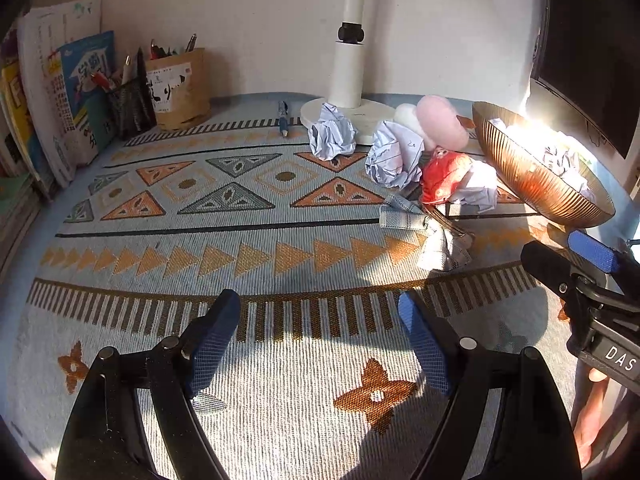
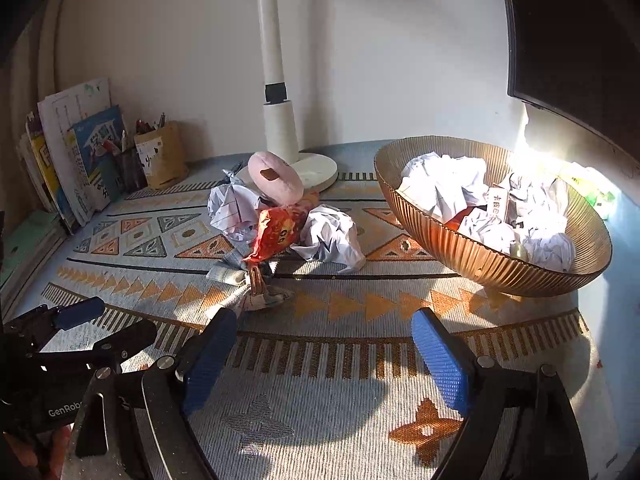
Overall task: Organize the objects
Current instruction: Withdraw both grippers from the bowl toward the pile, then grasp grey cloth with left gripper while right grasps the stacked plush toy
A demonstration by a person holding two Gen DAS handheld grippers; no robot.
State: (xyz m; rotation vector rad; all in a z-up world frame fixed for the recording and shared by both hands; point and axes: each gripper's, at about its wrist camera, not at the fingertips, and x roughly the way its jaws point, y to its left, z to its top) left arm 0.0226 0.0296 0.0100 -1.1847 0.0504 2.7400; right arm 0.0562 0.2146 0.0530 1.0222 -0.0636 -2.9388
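- Left gripper: jaws spread, nothing between them, over the patterned mat.
- Right gripper: jaws spread, empty, near the ribbed bowl of crumpled paper.

"DAS" on right tongs, "GenRob" on left tongs

Right gripper hangs over patterned table, jaws wide apart, nothing between them. Ribbed bowl at right holds crumpled paper. Red snack bag, pink pad and paper balls clustered left of bowl.
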